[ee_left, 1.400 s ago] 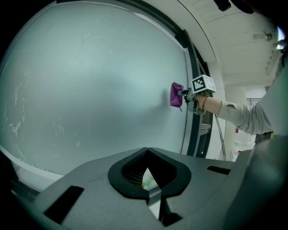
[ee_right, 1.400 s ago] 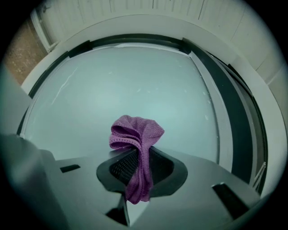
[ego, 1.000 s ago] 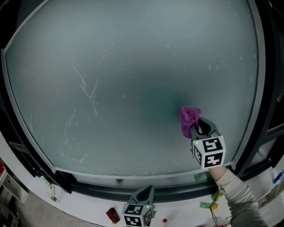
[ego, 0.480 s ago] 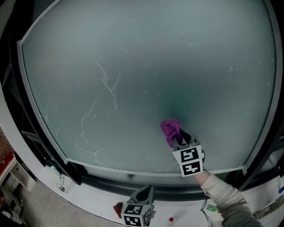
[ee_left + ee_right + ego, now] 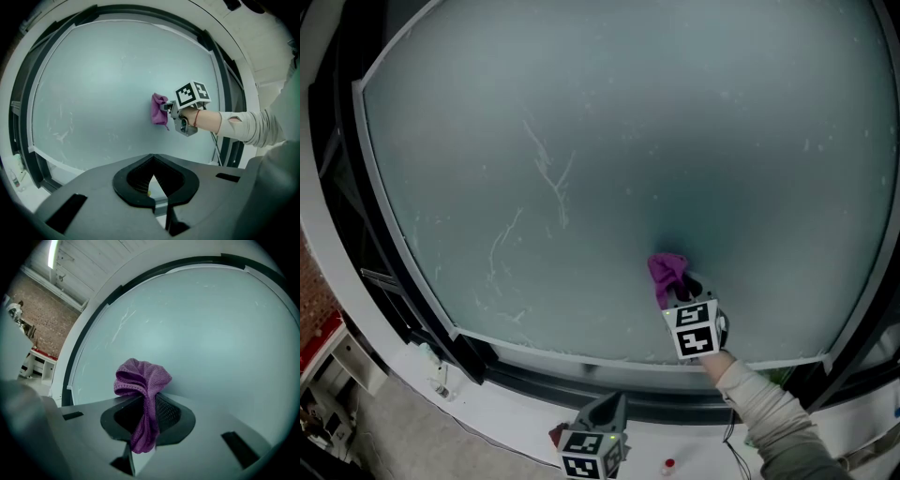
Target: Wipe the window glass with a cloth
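Right gripper view: right gripper [image 5: 146,417] jaws clamp the purple cloth [image 5: 143,380], its bunched top against the window glass [image 5: 211,333].

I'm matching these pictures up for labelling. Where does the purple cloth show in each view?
Head view: the purple cloth is lower right of centre, in front of the window glass, just above the right gripper.
Left gripper view: just right of centre, at that gripper's tip.
Right gripper view: bottom centre, clamped between the jaws.
Shared landmark: the frosted window glass behind the cloth.
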`<action>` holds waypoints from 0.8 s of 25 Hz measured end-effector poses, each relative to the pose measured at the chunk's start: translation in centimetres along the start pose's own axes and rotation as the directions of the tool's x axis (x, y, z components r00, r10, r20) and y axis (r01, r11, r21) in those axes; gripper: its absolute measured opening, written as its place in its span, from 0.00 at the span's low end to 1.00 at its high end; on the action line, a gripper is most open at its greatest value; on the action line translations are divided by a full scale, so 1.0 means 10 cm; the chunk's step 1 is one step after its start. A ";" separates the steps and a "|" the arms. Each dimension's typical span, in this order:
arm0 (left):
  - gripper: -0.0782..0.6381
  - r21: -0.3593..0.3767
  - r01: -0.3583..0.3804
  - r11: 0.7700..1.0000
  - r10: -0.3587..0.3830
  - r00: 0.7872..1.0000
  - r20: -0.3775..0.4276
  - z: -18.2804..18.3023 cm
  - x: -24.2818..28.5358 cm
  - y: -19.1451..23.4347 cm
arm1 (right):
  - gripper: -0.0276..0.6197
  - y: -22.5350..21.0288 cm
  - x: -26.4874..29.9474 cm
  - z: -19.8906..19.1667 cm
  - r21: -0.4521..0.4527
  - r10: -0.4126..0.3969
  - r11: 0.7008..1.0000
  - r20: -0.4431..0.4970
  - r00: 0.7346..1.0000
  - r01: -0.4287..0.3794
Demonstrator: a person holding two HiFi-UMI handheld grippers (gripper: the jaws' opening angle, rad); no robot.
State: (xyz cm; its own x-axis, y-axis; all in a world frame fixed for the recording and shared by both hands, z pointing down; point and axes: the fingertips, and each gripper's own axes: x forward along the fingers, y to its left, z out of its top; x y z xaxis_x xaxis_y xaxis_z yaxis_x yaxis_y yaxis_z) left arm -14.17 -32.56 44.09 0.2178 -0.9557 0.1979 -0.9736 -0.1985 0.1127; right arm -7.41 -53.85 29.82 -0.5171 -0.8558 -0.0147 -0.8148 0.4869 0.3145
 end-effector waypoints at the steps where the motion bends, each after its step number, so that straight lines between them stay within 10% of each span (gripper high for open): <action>1: 0.12 0.005 0.001 1.000 -0.001 1.000 -0.002 -0.01 0.00 0.01 | 0.13 -0.01 0.00 -0.01 -0.001 -0.002 1.000 -0.002 1.000 0.002; 20: 0.12 0.038 0.128 0.991 -0.127 0.992 -0.028 -0.03 0.33 -0.41 | 0.13 -1.05 -0.59 -0.37 -0.001 -0.176 0.984 -0.040 0.984 0.176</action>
State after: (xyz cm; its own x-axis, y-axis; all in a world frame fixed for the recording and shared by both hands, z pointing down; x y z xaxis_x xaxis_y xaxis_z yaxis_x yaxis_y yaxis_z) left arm -9.43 -34.85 44.59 0.3411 -0.9164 0.2094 -0.9398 -0.3270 0.0995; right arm 5.21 -54.53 30.07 -0.3544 -0.9346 -0.0320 -0.8931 0.3281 0.3078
